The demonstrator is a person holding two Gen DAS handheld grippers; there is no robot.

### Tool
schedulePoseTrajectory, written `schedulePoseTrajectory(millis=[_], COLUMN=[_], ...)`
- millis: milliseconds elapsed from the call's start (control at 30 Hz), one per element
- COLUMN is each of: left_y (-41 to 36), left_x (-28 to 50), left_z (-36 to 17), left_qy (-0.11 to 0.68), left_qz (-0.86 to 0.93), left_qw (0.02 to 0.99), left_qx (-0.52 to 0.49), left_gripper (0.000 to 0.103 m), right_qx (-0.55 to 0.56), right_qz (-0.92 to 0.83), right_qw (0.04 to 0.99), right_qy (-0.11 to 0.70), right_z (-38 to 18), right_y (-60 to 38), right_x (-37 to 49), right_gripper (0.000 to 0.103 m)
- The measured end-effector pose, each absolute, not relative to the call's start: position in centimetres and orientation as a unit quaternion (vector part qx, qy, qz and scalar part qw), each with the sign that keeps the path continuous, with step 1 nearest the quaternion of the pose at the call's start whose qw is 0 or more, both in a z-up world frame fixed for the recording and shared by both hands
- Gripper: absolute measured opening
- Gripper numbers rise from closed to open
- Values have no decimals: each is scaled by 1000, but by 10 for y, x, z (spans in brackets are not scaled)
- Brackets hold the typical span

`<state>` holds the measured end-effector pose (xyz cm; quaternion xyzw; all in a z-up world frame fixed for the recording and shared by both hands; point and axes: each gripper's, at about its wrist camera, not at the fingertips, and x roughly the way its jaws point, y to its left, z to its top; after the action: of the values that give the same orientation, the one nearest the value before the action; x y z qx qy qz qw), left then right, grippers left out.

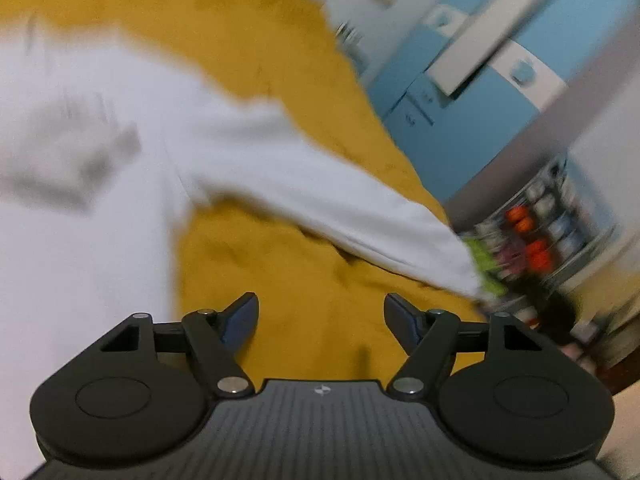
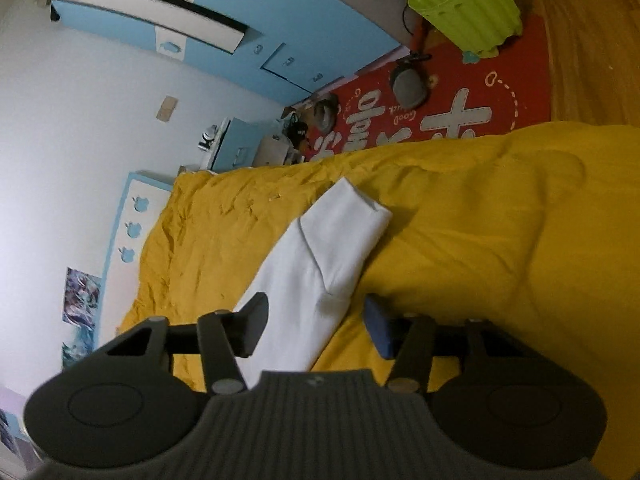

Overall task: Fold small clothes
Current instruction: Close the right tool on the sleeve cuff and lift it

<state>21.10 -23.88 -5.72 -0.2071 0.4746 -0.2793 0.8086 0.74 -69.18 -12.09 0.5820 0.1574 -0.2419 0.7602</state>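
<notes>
- While hovering above the yellow bedspread (image 1: pixel 320 288), left gripper (image 1: pixel 321 316) with jaws spread wide and nothing between them; blue pads (image 1: pixel 240 320) facing each other across bare yellow fabric
- Just ahead of the left gripper and to its left, white garment (image 1: pixel 100 200) spread flat on the bedspread; blurred grey print on its chest; one long sleeve (image 1: pixel 340 208) stretched out to the right toward the bed's edge, cuff lying near the edge
- Beyond that edge, blurred in the left wrist view: blue cabinet doors (image 1: pixel 480 120) with white panels, and a rack of coloured items (image 1: pixel 532 240) too smeared to identify
- Seen along the right gripper (image 2: pixel 316 326), jaws likewise apart and holding nothing; a band of white cloth (image 2: pixel 320 264) lying on the bedspread and running between the two fingers, not pinched; cannot tell whether either pad touches it
- Farther out, the white cloth folded over on itself, ending in a squared end near the middle of the bed; yellow bedspread wrinkled all around it
- Past the bed in the right wrist view: red floor mat (image 2: pixel 460 92) with white lettering, lime-green bin (image 2: pixel 466 4) beside it, blue wardrobe (image 2: pixel 280 12), pale wall (image 2: pixel 80 140) with posters
</notes>
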Motion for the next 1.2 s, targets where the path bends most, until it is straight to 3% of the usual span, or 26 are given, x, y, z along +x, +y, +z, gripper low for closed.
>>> schedulePoseTrajectory(millis=[100,200,267,333,433,500,600,733,767,800,967,1200], left_y=[-251,-260,-264,-268,-273,-277,-269,-264,-266,-265,-240,-192], left_x=[234,252,261,270,285,294,296,294,296,295,270,248], left_z=[-82,-96,-104,-111,-118,-123,-132,-136,-133,-132,-99,-49], left_qy=[502,491,486,481,486,510,516,515,517,521,468,438], left_qz=[-252,-237,-224,-216,-202,-183,-193,-215,-228,-241,-286,-320], left_qw=[772,766,758,753,750,737,717,707,709,710,753,789], left_qx=[-298,-341,-373,-393,-401,-405,-427,-435,-422,-408,-363,-287], left_gripper=[80,80,80,77,55,8,4,5,14,30,58,59], right_qx=[563,561,569,585,585,581,585,576,573,571,548,484], right_qz=[-238,-240,-240,-236,-223,-218,-212,-204,-203,-200,-176,-136], right_qw=[775,777,772,763,769,774,775,786,789,792,815,863], right_qy=[159,153,147,139,127,124,114,95,90,84,61,48], right_z=[-125,-131,-138,-145,-144,-143,-141,-131,-127,-123,-89,-20], right_y=[-687,-687,-690,-694,-695,-695,-695,-687,-685,-683,-673,-643], right_x=[13,15,13,10,8,7,8,11,12,13,22,49], right_gripper=[43,29,9,8,8,8,8,7,7,6,6,6])
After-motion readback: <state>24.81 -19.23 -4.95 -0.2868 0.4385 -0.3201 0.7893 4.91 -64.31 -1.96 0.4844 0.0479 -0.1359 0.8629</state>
